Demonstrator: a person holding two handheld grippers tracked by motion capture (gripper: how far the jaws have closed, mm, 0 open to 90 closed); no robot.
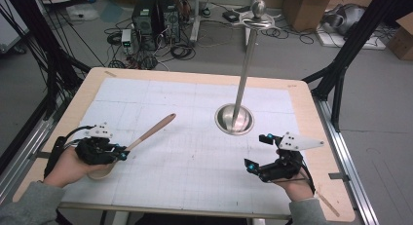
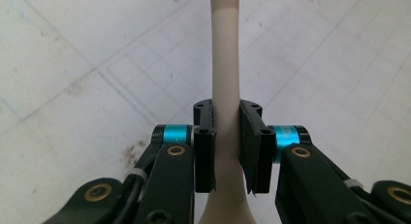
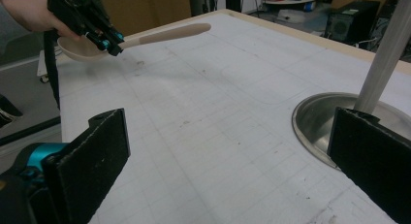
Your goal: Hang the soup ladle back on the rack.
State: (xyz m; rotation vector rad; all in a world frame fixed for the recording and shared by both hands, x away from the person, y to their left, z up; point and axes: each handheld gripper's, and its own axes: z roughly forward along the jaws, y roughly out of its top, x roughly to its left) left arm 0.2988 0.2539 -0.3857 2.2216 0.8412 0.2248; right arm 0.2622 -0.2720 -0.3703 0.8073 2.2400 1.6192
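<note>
Wooden spoon [image 1: 146,136] is held by the left tool [image 1: 122,153] at the near left of the table [image 1: 321,161], its two black jaws pressed against the neck of the handle just above the bowl. In the left gripper view the pale handle [image 2: 226,64] runs straight up between the closed pads [image 2: 204,146] and widens toward the bowl at the bottom edge. From the high view the handle slants up and to the right over the white gridded mat [image 1: 195,137], its rounded end pointing toward the middle of the table, while the bowl sits under the person's left hand [image 1: 68,166]. The right gripper view shows the spoon off the mat, the bowl [image 3: 80,48] lifted beside the hand and the handle roughly level.

The right tool [image 1: 258,153] hovers at the near right of the table with its jaws spread wide and nothing between them; its pads [image 3: 97,156] frame bare mat in its own view. A grey three-cornered plate [image 1: 299,142] rides on top of it. Ahead of it and a little to its left, a round metal base [image 1: 234,119] rests on the mat, with a slim metal pole [image 1: 246,64] rising from it to a knob [image 1: 258,9] at the top. Floor beyond the table carries cables, computer towers [image 1: 156,23] and cardboard boxes [image 1: 307,8].
</note>
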